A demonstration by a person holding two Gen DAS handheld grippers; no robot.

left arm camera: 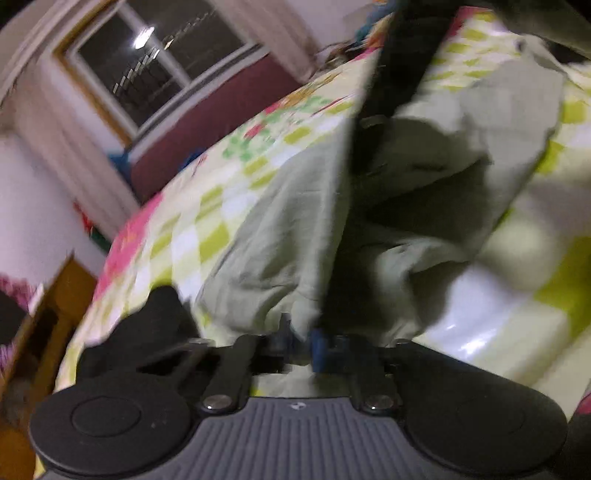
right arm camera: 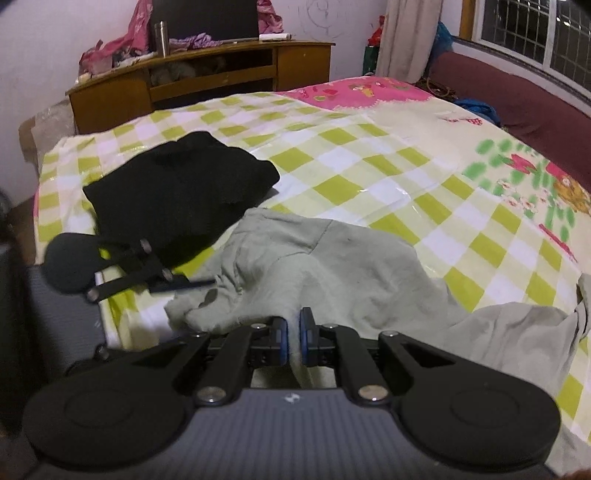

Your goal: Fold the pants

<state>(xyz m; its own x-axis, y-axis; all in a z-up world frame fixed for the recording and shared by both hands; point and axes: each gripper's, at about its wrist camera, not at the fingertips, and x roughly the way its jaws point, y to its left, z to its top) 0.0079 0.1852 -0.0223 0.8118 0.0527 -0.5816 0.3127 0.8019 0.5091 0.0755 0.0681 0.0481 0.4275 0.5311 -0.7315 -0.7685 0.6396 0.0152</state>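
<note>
Pale green pants [right arm camera: 332,269] lie crumpled on the checked bed sheet [right arm camera: 332,147], with one part trailing off to the right. My right gripper [right arm camera: 293,330] is shut on a fold of the pants; cloth is pinched between its blue pads [right arm camera: 282,332]. My left gripper [right arm camera: 199,283] comes in from the left with its tips at the pants' near-left edge. In the blurred left wrist view the pants [left arm camera: 280,229] bunch right over my left gripper [left arm camera: 303,336], which is shut on the cloth. A dark blurred bar [left arm camera: 402,62] crosses that view from the top; I cannot tell what it is.
A black garment [right arm camera: 177,184] lies on the bed just left of the pants, and shows in the left wrist view as the black garment [left arm camera: 147,325]. Beyond the bed stand a wooden cabinet [right arm camera: 203,74], a maroon sofa [right arm camera: 517,96] and a window [right arm camera: 535,33].
</note>
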